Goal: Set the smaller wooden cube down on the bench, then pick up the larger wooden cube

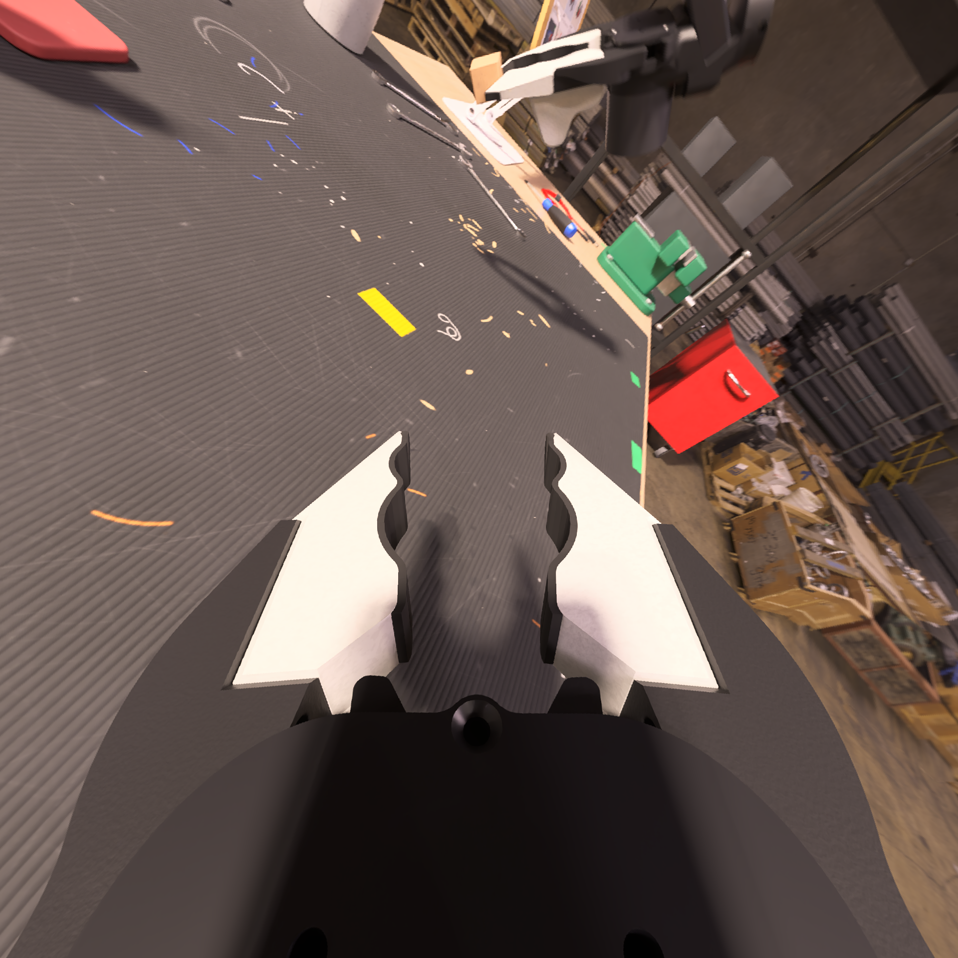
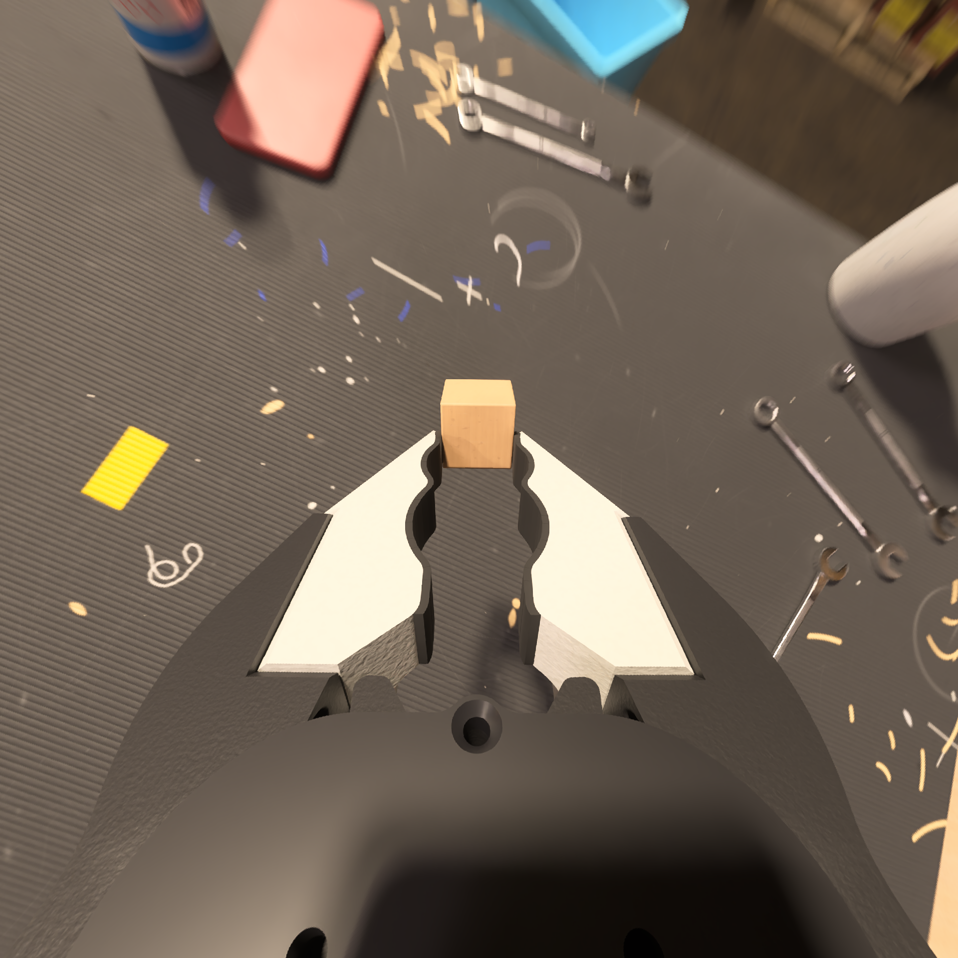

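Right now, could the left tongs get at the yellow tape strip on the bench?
Probably yes. The left tongs are open and empty, and the yellow tape strip lies ahead of them on bare mat; only scattered wood chips lie between.

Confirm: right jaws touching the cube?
Touching. The right wrist view shows the cube pinched at the fingertips of the right gripper, no gap either side.

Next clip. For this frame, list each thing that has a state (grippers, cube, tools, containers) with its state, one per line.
Right gripper: shut on wooden cube, above the bench.
Wooden cube: held at the fingertips, off the mat.
Left gripper: open, nothing between its fingers.
Wrenches: lying flat on the mat.
Green vise: mounted at the bench edge.
Blue bin: at the bench's far edge; contents unseen.
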Controlling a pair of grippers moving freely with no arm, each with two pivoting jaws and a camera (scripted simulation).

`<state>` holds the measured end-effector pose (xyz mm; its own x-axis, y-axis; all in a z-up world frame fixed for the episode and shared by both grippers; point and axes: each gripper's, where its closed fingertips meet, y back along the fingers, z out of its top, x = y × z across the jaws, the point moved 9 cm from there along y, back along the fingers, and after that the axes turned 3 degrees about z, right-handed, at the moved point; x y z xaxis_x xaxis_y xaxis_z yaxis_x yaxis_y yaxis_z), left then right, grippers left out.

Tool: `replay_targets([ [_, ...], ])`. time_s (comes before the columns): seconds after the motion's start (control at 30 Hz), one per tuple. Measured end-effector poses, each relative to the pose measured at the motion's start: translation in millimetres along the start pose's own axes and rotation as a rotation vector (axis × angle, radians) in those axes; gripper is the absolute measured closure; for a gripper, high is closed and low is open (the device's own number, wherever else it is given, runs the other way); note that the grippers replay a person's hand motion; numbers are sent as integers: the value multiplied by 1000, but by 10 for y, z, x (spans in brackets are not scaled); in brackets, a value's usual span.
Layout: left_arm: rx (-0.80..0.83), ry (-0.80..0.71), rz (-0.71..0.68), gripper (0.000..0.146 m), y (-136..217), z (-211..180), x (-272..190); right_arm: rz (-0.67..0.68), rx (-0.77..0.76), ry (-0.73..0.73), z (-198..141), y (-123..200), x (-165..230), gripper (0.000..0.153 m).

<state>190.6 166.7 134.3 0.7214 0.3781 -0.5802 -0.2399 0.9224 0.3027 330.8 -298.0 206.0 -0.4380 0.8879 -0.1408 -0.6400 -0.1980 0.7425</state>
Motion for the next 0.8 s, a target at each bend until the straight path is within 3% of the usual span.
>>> replay_targets([
  [0.13, 20, -70, 130, 94, -6, -8, 53, 107, 300, -60, 114, -580, -190, 126],
  [0.23, 22, -165, 390, 87, 30, -27, 119, 105, 466, -37, 160, -967, -245, 126],
  [0.37, 4, -207, 721, 87, 138, -10, 146, 163, 552, -127, 181, -1281, -313, 126],
  [0.6, -5, -237, 772, 88, 208, 21, 141, 160, 707, -142, 37, -1471, -270, 126],
  [0.7, 8, -232, 755, 88, 186, 9, 150, 126, 610, -159, 17, -1384, -248, 113],
  [0.8, 27, -224, 735, 88, 154, -21, 150, 43, 420, -168, 80, -1026, -261, 100],
])
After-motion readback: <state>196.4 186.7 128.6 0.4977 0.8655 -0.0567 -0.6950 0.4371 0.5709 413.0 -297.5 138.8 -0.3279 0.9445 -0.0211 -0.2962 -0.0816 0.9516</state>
